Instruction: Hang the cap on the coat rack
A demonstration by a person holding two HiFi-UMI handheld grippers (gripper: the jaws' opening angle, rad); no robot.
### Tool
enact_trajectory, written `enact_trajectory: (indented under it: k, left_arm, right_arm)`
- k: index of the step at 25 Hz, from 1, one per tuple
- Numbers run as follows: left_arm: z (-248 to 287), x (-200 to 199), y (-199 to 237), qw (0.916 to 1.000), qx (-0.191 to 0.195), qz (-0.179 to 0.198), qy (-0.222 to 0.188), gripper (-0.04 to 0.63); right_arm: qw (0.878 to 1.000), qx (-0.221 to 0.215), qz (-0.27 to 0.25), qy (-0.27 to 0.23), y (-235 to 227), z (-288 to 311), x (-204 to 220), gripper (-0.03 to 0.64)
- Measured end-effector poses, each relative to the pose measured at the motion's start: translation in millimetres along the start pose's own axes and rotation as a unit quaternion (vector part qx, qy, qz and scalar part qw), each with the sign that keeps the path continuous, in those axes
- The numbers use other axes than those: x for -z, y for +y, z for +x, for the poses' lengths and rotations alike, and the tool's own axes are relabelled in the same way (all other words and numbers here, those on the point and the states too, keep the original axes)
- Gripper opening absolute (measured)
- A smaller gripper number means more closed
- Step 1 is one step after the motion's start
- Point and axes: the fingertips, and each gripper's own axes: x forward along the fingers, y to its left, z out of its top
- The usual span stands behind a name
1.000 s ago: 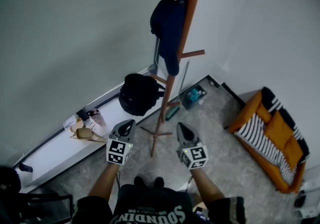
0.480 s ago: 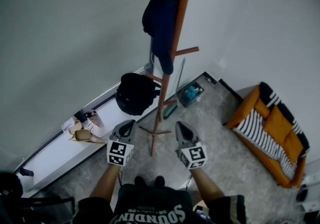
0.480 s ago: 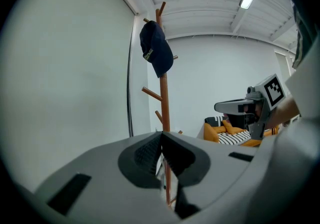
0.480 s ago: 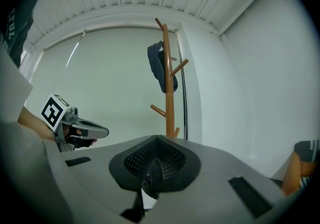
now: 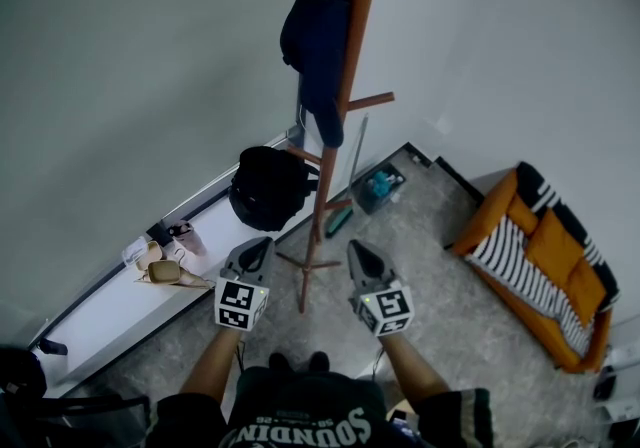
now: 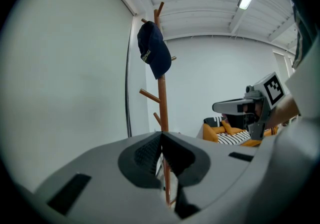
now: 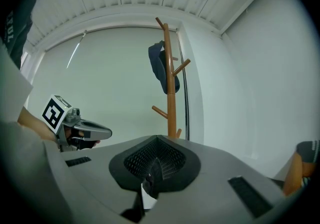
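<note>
**Cap up on the rack, both grippers low and shut**

Dark cap draped over an upper peg of the wooden coat rack, brim hanging down along the pole, close to the wall corner. Up and ahead of both grippers, well apart from either. Left gripper pressed together on nothing; right gripper likewise pressed together, nothing between. One on each side of the pole's foot, about equally near it. Long axis of the rack upright, so any reach toward the cap upward along the pole. Judged from how things lie: hanging step done, nothing left to carry. Open room on the right, over bare floor toward the striped sofa. Tighter on the left, with a black backpack beside a lower peg and shoes on the white ledge by the wall. Lower pegs jutting out at mid height, worth clearing if lifting either gripper near the pole
</note>
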Motion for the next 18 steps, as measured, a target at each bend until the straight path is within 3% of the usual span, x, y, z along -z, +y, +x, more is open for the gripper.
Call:
enact_trajectory:
  k: [11, 18]
  left_arm:
    - [5.0, 3.6, -0.3, 1.0, 0.0, -0.006, 0.007, 0.002]
    - [9.2, 1.6, -3.8, 1.0, 0.001, -0.004, 0.008, 0.002]
  right_arm:
    - [1.0, 0.011, 0.004, 0.018, -3.9, 3.4, 5.9, -0.005]
    - [1.0, 0.001, 0.003, 0.003, -3.2, 3.9, 1.0, -0.005]
